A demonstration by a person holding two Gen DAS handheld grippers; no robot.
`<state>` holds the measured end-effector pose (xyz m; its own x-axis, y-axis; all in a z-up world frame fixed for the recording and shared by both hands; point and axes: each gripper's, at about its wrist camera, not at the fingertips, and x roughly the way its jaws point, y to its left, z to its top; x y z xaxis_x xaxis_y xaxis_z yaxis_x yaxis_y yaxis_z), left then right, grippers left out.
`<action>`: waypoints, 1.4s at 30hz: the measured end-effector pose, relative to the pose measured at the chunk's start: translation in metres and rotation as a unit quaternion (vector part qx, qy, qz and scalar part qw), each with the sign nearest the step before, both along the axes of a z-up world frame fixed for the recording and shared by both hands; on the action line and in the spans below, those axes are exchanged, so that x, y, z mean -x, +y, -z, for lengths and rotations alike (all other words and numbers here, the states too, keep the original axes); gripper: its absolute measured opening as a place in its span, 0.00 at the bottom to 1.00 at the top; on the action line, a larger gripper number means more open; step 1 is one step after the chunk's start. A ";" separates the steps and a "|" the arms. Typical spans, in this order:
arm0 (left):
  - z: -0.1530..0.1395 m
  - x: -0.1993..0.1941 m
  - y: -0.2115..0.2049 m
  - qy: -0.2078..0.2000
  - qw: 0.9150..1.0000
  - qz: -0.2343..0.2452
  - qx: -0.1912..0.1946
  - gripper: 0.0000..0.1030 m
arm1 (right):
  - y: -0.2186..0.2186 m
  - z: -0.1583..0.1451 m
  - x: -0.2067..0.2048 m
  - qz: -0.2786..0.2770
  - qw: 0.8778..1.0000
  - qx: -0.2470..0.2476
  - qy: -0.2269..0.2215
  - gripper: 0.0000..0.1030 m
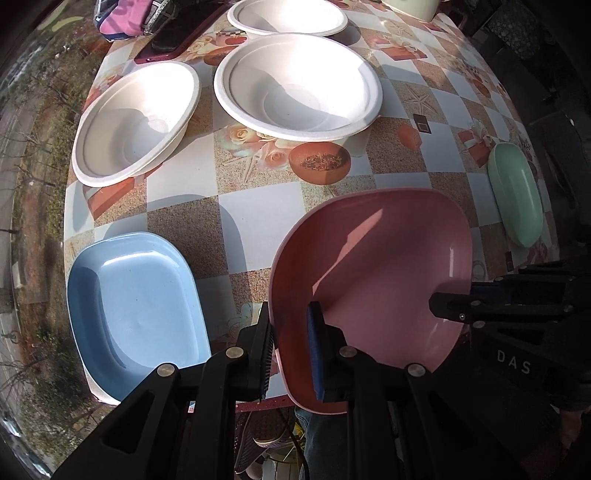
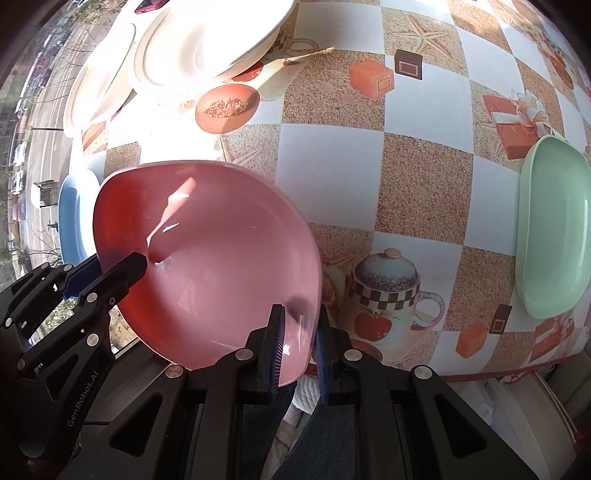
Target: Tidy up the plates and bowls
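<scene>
Over the near edge of the table [image 1: 258, 229], you held a pink plate [image 1: 373, 266] between both tools, tilted up off the patterned cloth. Your left gripper [image 1: 290, 350] was clamped on the plate's near left rim, one blue pad inside the dish and one outside. Your right gripper [image 2: 299, 347] pinched the near right rim the same way, its pads pressed on either side of the edge. To the left, a blue plate [image 1: 136, 310] lay flat at the table's near left corner, apart from the pink one. Far to the right sat a mint green plate [image 2: 554, 236], near the right edge. At the far side rested three white bowls: one on the left [image 1: 133, 122], one in the middle [image 1: 295, 81], another behind [image 1: 288, 16].
</scene>
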<state>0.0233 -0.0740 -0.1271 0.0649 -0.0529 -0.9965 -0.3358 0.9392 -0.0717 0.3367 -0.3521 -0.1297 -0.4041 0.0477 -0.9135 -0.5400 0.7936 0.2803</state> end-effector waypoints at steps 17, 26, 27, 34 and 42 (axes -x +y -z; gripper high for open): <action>-0.044 0.029 0.058 -0.015 0.995 -0.083 -0.047 0.18 | 0.090 -0.044 0.043 -0.094 0.995 -0.039 0.000 0.17; -0.049 0.066 0.087 -0.006 0.989 -0.133 -0.058 0.18 | 0.158 -0.038 0.084 -0.157 0.986 -0.060 0.010 0.17; -0.050 0.069 0.089 -0.004 0.989 -0.137 -0.060 0.18 | 0.161 -0.042 0.089 -0.162 0.985 -0.062 0.011 0.17; -0.052 0.083 0.112 -0.002 0.985 -0.155 -0.072 0.18 | 0.192 -0.035 0.134 -0.184 0.980 -0.073 0.026 0.17; -0.047 0.084 0.127 0.003 0.984 -0.154 -0.087 0.18 | 0.220 -0.015 0.166 -0.182 0.980 -0.073 0.043 0.18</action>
